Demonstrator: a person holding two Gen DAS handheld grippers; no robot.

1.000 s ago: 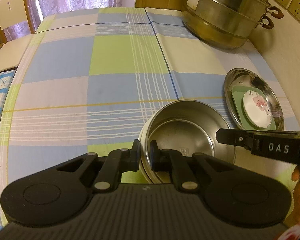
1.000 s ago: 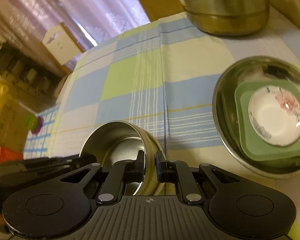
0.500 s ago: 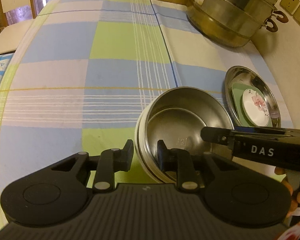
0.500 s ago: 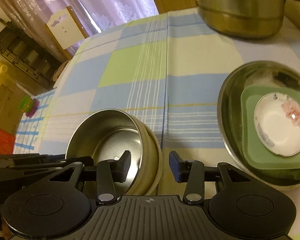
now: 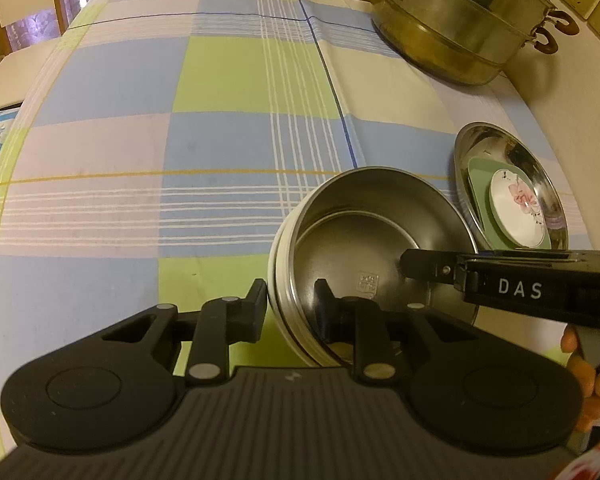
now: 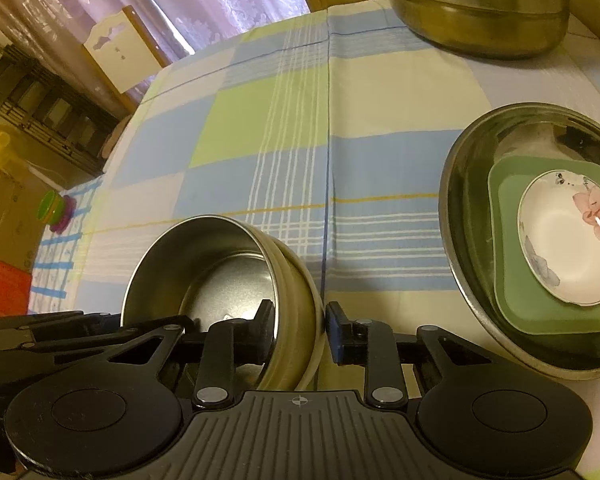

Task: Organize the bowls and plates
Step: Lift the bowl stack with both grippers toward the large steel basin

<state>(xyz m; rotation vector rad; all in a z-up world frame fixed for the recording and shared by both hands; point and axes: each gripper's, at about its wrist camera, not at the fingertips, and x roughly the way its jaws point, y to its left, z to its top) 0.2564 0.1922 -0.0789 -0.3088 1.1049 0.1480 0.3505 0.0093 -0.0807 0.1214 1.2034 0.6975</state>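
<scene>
A steel bowl (image 5: pixel 364 248) with a cream outer band rests on the checked tablecloth, near the front edge. My left gripper (image 5: pixel 290 308) is open, its fingers astride the bowl's near-left rim without clamping it. My right gripper (image 6: pixel 298 330) is also open, astride the bowl's (image 6: pixel 216 264) right rim. To the right, a wide steel dish (image 6: pixel 472 184) holds a green square plate (image 6: pixel 512 308) with a white flowered saucer (image 6: pixel 564 240) on top; it also shows in the left wrist view (image 5: pixel 540 168).
A large steel steamer pot (image 5: pixel 460 20) stands at the far right by the wall with sockets. The checked tablecloth (image 5: pixel 180 120) stretches left and back. A chair (image 6: pixel 116 52) and shelves stand beyond the table's left edge.
Both grippers were shut on the bowl's rim a second ago and have opened. The bowl now sits on the cloth, released.
</scene>
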